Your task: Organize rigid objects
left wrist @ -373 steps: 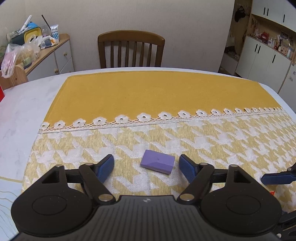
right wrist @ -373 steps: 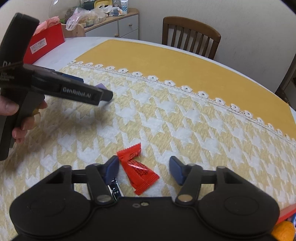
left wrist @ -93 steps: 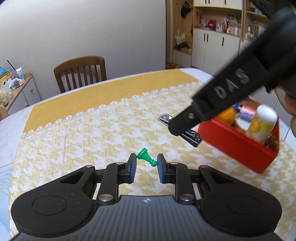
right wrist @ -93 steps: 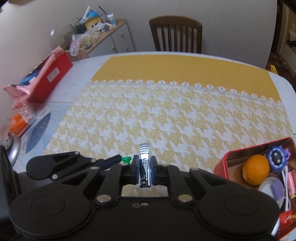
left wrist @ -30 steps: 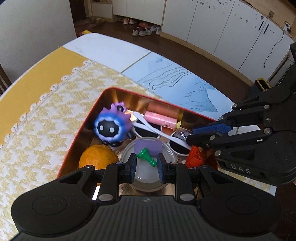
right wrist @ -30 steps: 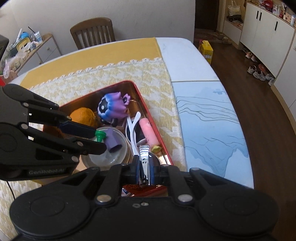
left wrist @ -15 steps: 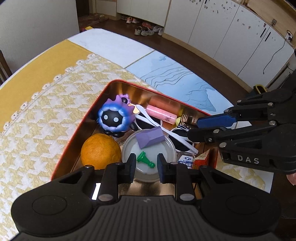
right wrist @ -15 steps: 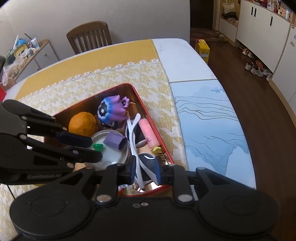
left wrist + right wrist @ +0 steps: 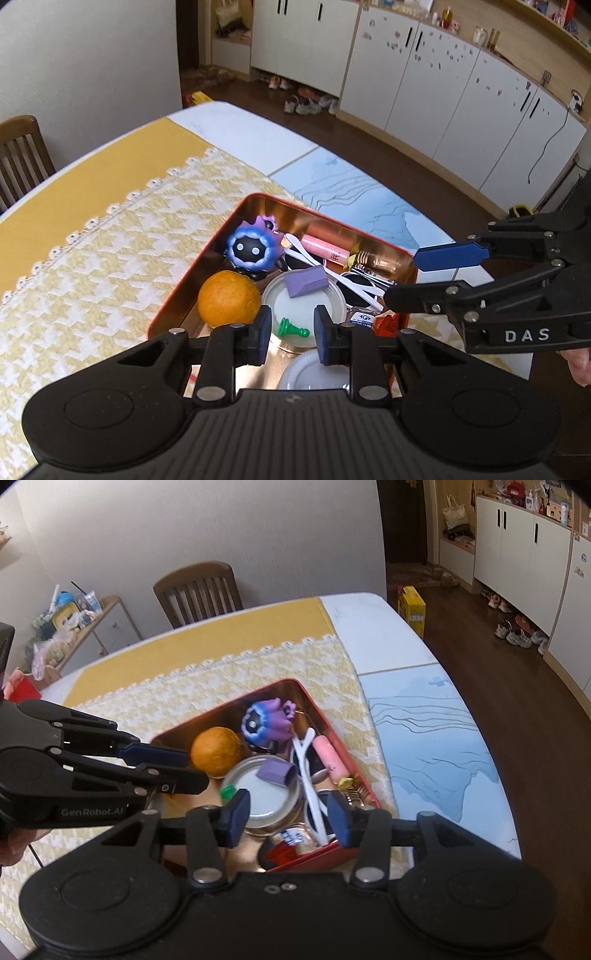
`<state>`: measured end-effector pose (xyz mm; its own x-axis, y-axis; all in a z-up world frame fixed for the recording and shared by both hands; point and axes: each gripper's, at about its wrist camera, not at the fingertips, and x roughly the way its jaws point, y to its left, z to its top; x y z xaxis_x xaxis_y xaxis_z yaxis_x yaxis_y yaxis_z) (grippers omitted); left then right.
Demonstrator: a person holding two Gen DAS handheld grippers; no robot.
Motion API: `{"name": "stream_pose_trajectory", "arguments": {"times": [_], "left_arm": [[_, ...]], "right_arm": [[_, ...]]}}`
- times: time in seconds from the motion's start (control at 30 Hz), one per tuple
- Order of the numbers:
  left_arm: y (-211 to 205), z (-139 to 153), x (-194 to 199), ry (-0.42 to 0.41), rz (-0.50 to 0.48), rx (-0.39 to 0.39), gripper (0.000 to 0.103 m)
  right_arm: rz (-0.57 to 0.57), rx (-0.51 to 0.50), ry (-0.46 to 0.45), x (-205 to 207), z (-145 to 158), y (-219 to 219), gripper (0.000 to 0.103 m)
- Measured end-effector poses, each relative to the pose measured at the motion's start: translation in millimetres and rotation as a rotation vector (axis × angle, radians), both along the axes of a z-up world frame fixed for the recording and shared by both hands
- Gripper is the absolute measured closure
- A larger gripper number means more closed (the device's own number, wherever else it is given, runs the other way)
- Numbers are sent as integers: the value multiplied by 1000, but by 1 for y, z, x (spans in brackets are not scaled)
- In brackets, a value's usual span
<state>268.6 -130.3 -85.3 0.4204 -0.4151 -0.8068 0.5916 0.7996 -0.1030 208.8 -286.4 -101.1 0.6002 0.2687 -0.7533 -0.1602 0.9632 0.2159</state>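
Sorting nears its end, judging by the yellow-and-white houndstooth tablecloth (image 9: 92, 280): no loose piece shows on the stretch visible around the red rectangular metal tin (image 9: 212, 251). What lies beyond the frames cannot be told.

Both tools hang above the tin. The right gripper (image 9: 287, 814) has its jaws opening, with nothing between them. The left gripper (image 9: 292, 325) has its jaws drawn to a narrow gap and clasps nothing.

Inside the tin, the round orange fruit (image 9: 229, 299) sits at its left wall. The white round lid (image 9: 306, 306) lies mid-tin and bears the purple wedge-shaped block (image 9: 306, 282). The small green plastic pawn (image 9: 286, 326) lies on its side on the lid, so it counts as delivered.

The left wrist view shows the pawn whole, apart from both pads. The right wrist view shows only a green tip at the lid's edge, but it alone shows the cloth beyond the tin's far side.
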Motion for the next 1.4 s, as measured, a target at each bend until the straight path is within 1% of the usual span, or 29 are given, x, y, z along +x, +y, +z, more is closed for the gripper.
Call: {"name": "stream_pose_trajectory", "arguments": {"times": [0.2, 0.3, 0.37, 0.4, 0.53, 0.6, 0.63, 0.77, 0.87, 0.93, 1.0, 1.07, 1.1, 1.23, 1.4], "left_arm": [[15, 15, -21, -51, 28, -33, 78], [23, 19, -31, -63, 43, -48, 67], [30, 22, -40, -82, 52, -63, 44], [33, 23, -45, -96, 58, -68, 41], [44, 28, -61, -129, 88, -81, 39], [50, 30, -70, -149, 99, -88, 32], [53, 32, -74, -158, 103, -95, 28], [62, 37, -89, -180, 130, -115, 20], [65, 41, -100, -199, 148, -122, 19], [68, 44, -107, -202, 156, -130, 19], [70, 46, -114, -214, 165, -137, 16], [72, 48, -121, -229, 176, -149, 3], [74, 50, -124, -239, 181, -157, 2], [77, 54, -136, -251, 192, -167, 1], [79, 58, -144, -259, 212, -169, 1]], "right_arm": [[11, -2, -56, -22, 15, 9, 44], [14, -4, -85, -32, 22, 13, 40], [13, 7, -102, -39, 26, 15, 38], [12, 12, -112, -42, 27, 15, 35], [20, 19, -155, -56, 34, 20, 28], [27, 19, -180, -64, 37, 23, 21], [29, 17, -192, -69, 39, 25, 20], [32, 23, -235, -87, 44, 29, 10], [31, 16, -272, -101, 47, 33, 0], [24, 13, -298, -109, 50, 35, 0], [19, 15, -313, -115, 52, 35, 0], [14, 20, -331, -121, 54, 36, 0], [10, 17, -339, -124, 55, 38, 0], [0, 4, -353, -133, 56, 41, 0], [-25, 0, -346, -140, 55, 42, 0]]}}
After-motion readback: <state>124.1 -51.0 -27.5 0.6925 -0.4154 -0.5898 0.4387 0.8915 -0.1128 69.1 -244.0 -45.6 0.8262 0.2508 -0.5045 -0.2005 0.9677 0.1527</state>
